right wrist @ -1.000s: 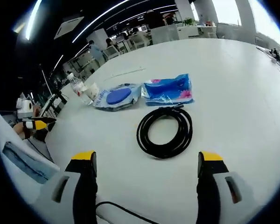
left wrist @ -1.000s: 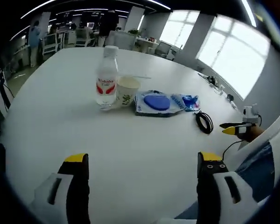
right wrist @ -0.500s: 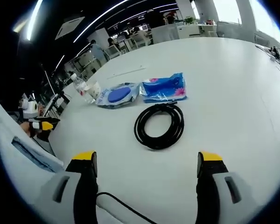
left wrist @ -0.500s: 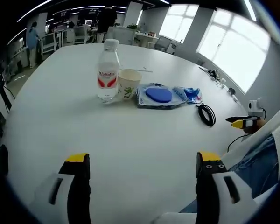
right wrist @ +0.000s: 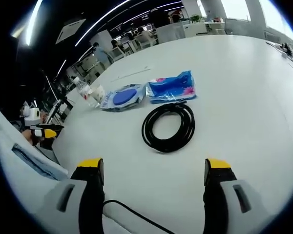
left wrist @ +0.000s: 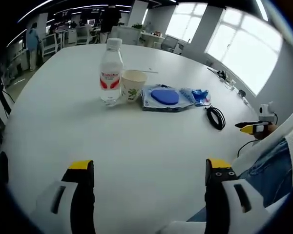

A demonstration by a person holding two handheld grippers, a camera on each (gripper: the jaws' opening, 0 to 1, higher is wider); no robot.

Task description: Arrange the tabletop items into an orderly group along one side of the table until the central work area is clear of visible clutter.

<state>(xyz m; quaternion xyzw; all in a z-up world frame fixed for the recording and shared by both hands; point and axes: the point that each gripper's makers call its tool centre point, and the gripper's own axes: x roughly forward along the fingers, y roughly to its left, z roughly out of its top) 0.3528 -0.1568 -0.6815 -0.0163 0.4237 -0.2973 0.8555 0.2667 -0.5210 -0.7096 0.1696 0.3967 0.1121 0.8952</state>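
Observation:
A clear water bottle with a red label stands beside a paper cup on the white table. To their right lie a bag holding a blue disc, a blue wipes pack and a coiled black cable. My left gripper is open over bare table, well short of them. In the right gripper view the cable coil lies ahead of my open right gripper, with the wipes pack, disc bag, cup and bottle in a row beyond.
The right gripper shows at the table's right edge in the left gripper view; the left gripper shows at the left in the right gripper view. A thin black wire runs by my right jaws. Office desks and people stand far behind.
Both views shifted slightly as the hands moved; the items on the table stayed in place. Both grippers remain open.

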